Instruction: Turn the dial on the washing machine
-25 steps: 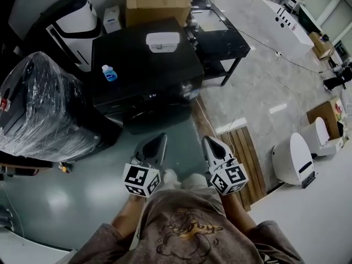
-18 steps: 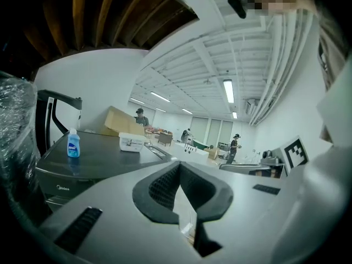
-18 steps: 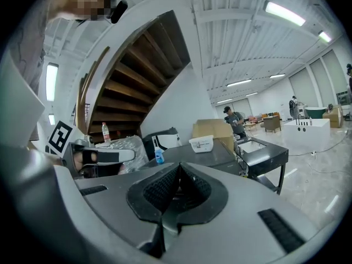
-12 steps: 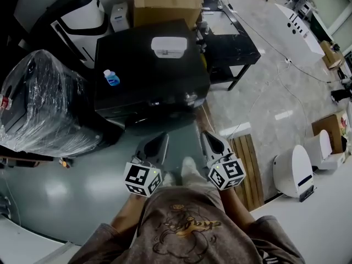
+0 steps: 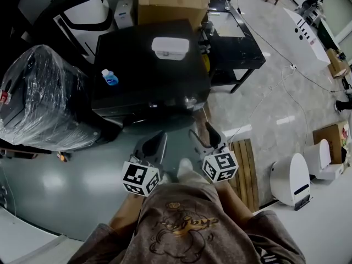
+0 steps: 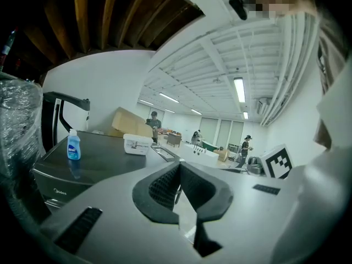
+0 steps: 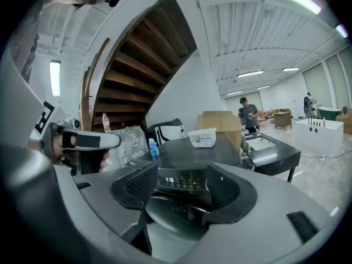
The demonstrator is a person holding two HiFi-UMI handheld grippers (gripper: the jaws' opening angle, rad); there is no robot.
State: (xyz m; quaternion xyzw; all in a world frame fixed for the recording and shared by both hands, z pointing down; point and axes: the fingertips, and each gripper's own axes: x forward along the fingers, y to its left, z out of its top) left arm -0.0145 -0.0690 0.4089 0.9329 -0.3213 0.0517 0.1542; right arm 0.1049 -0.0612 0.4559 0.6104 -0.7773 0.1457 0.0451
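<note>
The right gripper (image 5: 201,133) has just spread its jaws. They stand wide with nothing between the pads, and only the washing machine's (image 5: 148,59) control panel (image 7: 179,179) shows through the gap, farther off. The left gripper (image 5: 158,141) is closed and empty, just to its left. The dial, seemingly the small bright knob (image 5: 190,99) at the panel's right end, lies a short way beyond the right gripper, untouched by either jaw. That opening reads as readiness to take the knob.

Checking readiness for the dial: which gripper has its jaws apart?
The right gripper: its jaws have just been opening and stand apart, with nothing between them. The left gripper has its jaws together.
</note>
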